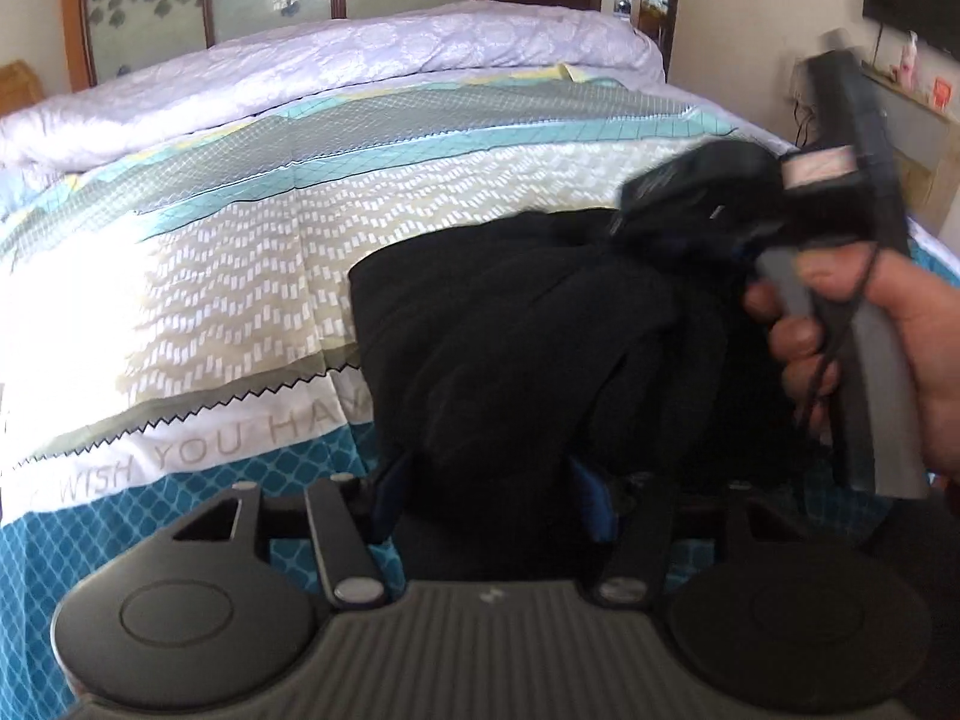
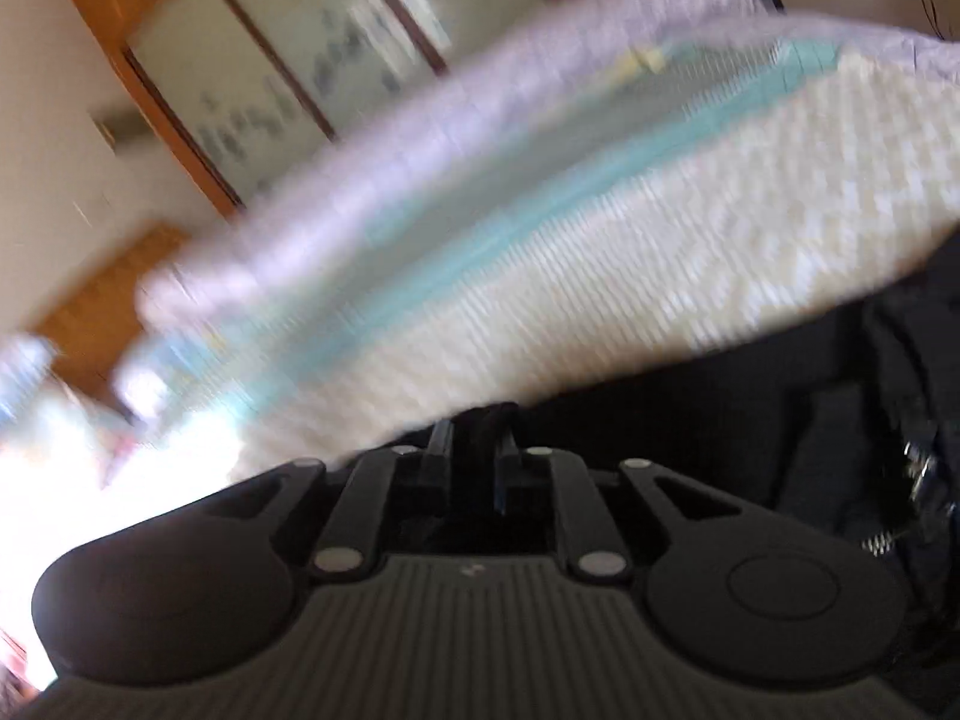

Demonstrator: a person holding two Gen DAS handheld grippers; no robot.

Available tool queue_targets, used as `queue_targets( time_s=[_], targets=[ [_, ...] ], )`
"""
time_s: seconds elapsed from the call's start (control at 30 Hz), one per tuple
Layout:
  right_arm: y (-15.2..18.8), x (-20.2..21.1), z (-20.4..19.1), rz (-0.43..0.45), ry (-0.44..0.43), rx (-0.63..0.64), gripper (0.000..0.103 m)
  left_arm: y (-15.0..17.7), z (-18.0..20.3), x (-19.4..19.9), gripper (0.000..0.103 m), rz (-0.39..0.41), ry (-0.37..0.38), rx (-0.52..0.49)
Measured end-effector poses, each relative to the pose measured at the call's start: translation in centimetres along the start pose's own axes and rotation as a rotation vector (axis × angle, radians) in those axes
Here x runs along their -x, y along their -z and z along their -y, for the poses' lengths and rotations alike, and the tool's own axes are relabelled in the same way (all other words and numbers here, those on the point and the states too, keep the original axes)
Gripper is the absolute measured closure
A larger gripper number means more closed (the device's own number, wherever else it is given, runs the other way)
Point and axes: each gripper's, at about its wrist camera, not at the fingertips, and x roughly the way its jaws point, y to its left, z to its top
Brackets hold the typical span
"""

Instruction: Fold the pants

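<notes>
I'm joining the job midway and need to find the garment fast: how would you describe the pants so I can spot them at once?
Start at the bed, covered by a sheet banded in white, grey and teal. On its near right part lies a bunched dark heap: the pants, with the left gripper closed on their near edge. They are the only black cloth on the light bedding.

Black ribbed hand-held gripper body, silver rivets, blue-padded fingers, round black side discs.
</notes>
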Motion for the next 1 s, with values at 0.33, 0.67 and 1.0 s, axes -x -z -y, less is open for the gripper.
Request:
queue_targets(
  time_s=[0.33,0.67,1.0],
  targets=[
    [-0.3,8.9,1.3,0.095,-0.126,-0.024,0.064,-3.2,-6.4,5.1,0.052,0.170,0.236,0.322],
    [5.6,5.3,2.0,-0.122,-0.106,-0.004,0.069,-2.1,0.1,-3.0,0.060,0.020,0.103,0.056],
    [-0.2,17.8,15.7,0.298,0.125,-0.255,0.030,-5.0,-1.4,1.3,0.059,0.101,0.204,0.211]
  ],
)
